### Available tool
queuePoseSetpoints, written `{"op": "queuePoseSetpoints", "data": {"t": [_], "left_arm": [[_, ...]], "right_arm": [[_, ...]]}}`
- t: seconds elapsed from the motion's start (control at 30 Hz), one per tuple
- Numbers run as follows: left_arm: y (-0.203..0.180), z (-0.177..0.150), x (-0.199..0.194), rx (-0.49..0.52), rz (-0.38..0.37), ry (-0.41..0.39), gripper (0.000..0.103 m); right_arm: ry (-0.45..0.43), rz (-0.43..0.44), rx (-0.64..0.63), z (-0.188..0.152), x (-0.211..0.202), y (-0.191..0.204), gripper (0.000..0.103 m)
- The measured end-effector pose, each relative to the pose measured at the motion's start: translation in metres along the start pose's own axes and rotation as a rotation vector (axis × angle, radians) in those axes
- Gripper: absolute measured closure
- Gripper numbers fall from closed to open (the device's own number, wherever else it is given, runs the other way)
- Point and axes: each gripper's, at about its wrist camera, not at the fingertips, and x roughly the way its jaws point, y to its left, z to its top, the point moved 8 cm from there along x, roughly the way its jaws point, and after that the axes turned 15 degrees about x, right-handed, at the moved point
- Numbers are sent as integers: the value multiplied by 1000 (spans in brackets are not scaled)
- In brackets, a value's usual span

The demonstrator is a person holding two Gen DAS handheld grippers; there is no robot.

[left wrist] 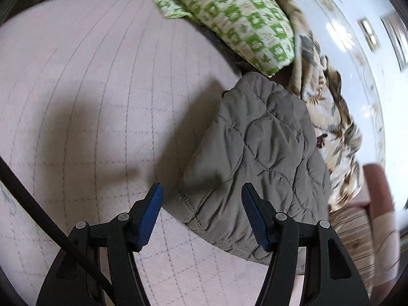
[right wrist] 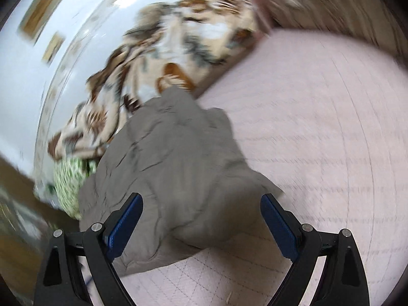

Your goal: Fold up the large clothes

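We find the right view smeared by blur; the jacket (right wrist: 168, 168) stitching reads only in the left view (left wrist: 257, 158). It lies folded on the pink quilt (left wrist: 97, 97). Left gripper (left wrist: 202, 196) and right gripper (right wrist: 201, 206) both gape, empty. The green pillow (left wrist: 234, 17) is sharp only on the left.

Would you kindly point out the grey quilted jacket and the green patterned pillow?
grey quilted jacket (left wrist: 257, 158), left wrist view, middle of its quilted top.
green patterned pillow (left wrist: 237, 17), left wrist view, centre of its patterned face.
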Motion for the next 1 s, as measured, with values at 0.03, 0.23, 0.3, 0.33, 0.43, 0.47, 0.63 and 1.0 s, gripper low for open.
{"op": "queuePoseSetpoints", "data": {"t": [0.03, 0.23, 0.3, 0.33, 0.43, 0.47, 0.63, 1.0], "left_arm": [[3, -1, 1, -21, -6, 4, 40], [8, -8, 12, -107, -58, 41, 40], [9, -10, 14, -121, -68, 46, 40], [8, -10, 15, -127, -75, 48, 40], [8, -15, 21, -154, -99, 70, 40], [8, -17, 23, -161, -107, 75, 40], [8, -20, 27, -180, -116, 67, 37], [2, -15, 35, -125, -83, 28, 31]], "right_arm": [[12, 7, 37, 2, 1, -7, 7], [48, 25, 187, 7, 6, -33, 7], [66, 52, 213, 6, 8, -34, 7], [71, 66, 227, 6, 9, -34, 7], [84, 80, 264, 4, 14, -39, 7], [92, 83, 279, 3, 17, -41, 7], [120, 89, 326, -2, 28, -49, 7], [83, 93, 353, 4, 52, -51, 7]]}}
